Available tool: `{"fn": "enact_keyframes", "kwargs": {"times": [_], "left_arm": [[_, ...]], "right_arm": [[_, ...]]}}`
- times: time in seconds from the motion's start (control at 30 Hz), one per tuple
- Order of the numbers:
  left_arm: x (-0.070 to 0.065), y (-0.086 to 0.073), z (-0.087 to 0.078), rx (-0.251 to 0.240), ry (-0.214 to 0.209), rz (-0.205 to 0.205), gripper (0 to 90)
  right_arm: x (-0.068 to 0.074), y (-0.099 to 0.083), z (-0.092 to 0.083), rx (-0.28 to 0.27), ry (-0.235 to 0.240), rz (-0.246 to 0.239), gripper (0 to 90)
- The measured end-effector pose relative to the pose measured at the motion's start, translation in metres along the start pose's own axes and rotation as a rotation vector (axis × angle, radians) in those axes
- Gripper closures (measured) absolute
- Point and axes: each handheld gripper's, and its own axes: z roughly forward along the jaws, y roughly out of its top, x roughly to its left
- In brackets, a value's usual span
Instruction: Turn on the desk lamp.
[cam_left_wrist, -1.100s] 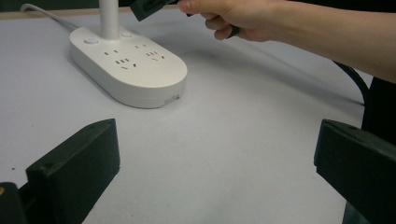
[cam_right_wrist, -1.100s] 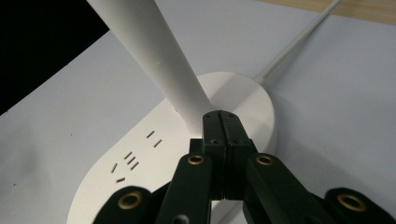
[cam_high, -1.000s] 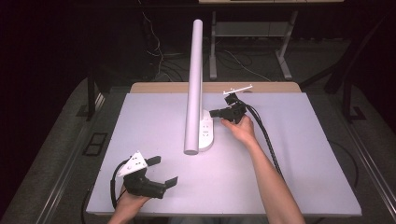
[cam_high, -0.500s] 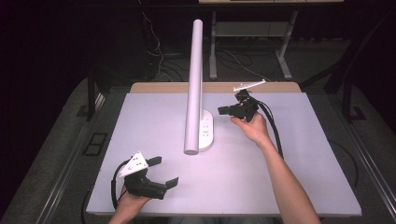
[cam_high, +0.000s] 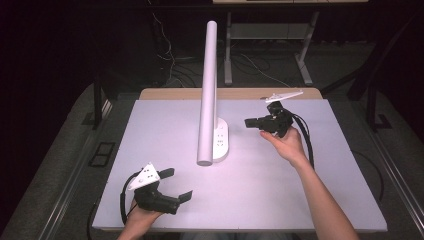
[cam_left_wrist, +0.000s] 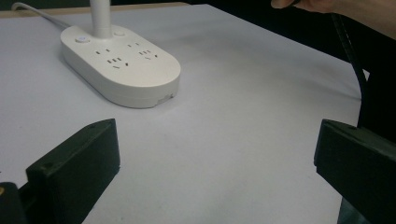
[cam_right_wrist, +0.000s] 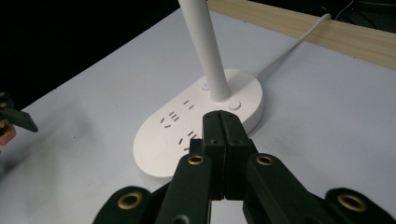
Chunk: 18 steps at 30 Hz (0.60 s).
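Observation:
A white desk lamp stands mid-table: an oval base (cam_high: 220, 142) with power sockets and two round buttons, and a tall white tube (cam_high: 207, 90) rising from it. My right gripper (cam_high: 248, 122) hovers just right of the base, jaws pressed together with nothing between them. In the right gripper view its shut jaws (cam_right_wrist: 223, 135) point at the socket base (cam_right_wrist: 168, 140), below the stem (cam_right_wrist: 205, 46). My left gripper (cam_high: 176, 184) rests near the front left edge, open and empty. The left gripper view shows its black fingers (cam_left_wrist: 74, 163) wide apart, with the base (cam_left_wrist: 121, 65) beyond.
The lamp's white cord (cam_right_wrist: 289, 42) runs off the back over a wooden strip (cam_high: 250, 93). The white tabletop (cam_high: 260, 200) has free room at front and right. A black cable (cam_high: 306, 140) trails from the right gripper along the forearm. Dark floor surrounds the table.
My right gripper has moved up and to the right, away from the lamp base, still shut. The left gripper has stayed where it was.

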Motion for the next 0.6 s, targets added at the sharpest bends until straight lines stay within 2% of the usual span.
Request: {"fn": "enact_keyframes", "kwargs": {"times": [0.1,0.13,0.4,0.43,0.47,0.5,0.53,0.57,0.6], "left_arm": [[0.0,0.0,0.0,0.001,-0.001,-0.001,0.0],[0.0,0.0,0.0,0.001,-0.001,-0.001,0.0],[0.0,0.0,0.001,0.001,0.0,-0.001,0.0],[-0.001,0.0,0.001,0.0,0.0,-0.002,0.0],[-0.001,0.0,0.001,-0.001,0.0,-0.003,0.0],[-0.001,0.0,0.001,-0.004,0.0,-0.005,0.0],[-0.001,0.0,0.001,-0.004,0.0,-0.005,0.0],[-0.001,0.0,0.001,-0.004,0.0,-0.006,0.0],[-0.001,0.0,0.001,-0.004,0.0,-0.006,0.0]], "right_arm": [[0.001,-0.005,-0.006,-0.003,0.002,0.003,89.4],[0.001,-0.01,-0.012,-0.012,0.003,0.009,84.8],[0.004,-0.022,-0.03,-0.035,0.006,0.033,71.2],[0.005,-0.026,-0.034,-0.043,0.008,0.037,66.3],[0.005,-0.026,-0.034,-0.043,0.008,0.037,66.3],[0.007,-0.03,-0.037,-0.042,0.002,0.035,59.3],[0.007,-0.03,-0.037,-0.042,0.002,0.035,59.3],[0.009,-0.034,-0.04,-0.036,0.002,0.031,52.8],[0.01,-0.036,-0.042,-0.037,-0.002,0.027,50.0]]}}
